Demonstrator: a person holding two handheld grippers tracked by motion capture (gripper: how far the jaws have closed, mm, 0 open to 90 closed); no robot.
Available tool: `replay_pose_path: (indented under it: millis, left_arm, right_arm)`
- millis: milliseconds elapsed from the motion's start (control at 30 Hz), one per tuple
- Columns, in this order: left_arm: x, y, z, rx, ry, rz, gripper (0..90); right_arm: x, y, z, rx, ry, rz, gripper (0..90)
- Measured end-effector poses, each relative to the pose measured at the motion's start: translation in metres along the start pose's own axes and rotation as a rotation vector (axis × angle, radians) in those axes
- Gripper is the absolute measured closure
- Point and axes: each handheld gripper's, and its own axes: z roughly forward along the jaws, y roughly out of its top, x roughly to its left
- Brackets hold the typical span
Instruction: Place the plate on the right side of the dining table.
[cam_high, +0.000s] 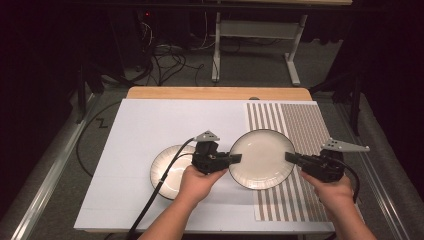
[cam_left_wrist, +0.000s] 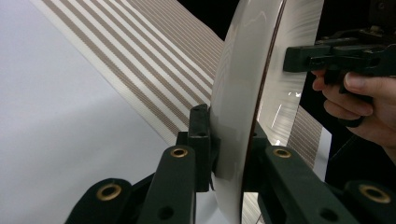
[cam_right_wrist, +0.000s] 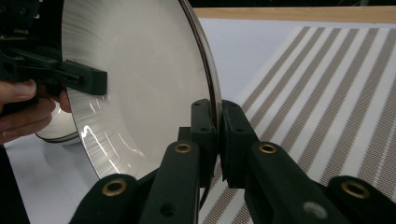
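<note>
Dark-rimmed white ceramic plate (cam_high: 261, 159), clenched at opposite rims by left tool (cam_high: 236, 159) and right tool (cam_high: 291, 157), aloft above striped mat (cam_high: 305, 125) near table's right edge. Keep both grips level; clear second white plate (cam_high: 167, 170) before lowering.

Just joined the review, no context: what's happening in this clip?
A person holds one plate between two tools: the left hand-held gripper is clamped on its left rim and the right hand-held gripper on the opposite rim. The plate, white with a dark edge, is lifted clear of the table, over the near left edge of the striped mat. A second plate lies flat on the white sheet, partly under the left hand.
</note>
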Motion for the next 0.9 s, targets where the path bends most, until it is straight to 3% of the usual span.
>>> replay_pose_path:
  millis: [700,900]
  left_arm:
    - [-0.01,0.022,0.066,0.055,-0.024,-0.02,78.0]
    - [-0.01,0.025,0.079,0.052,-0.023,-0.055,77.4]
  right_arm:
    - [-0.046,-0.012,-0.034,0.001,-0.086,0.073,87.1]
    - [-0.054,-0.011,-0.038,0.012,-0.104,0.1,87.0]
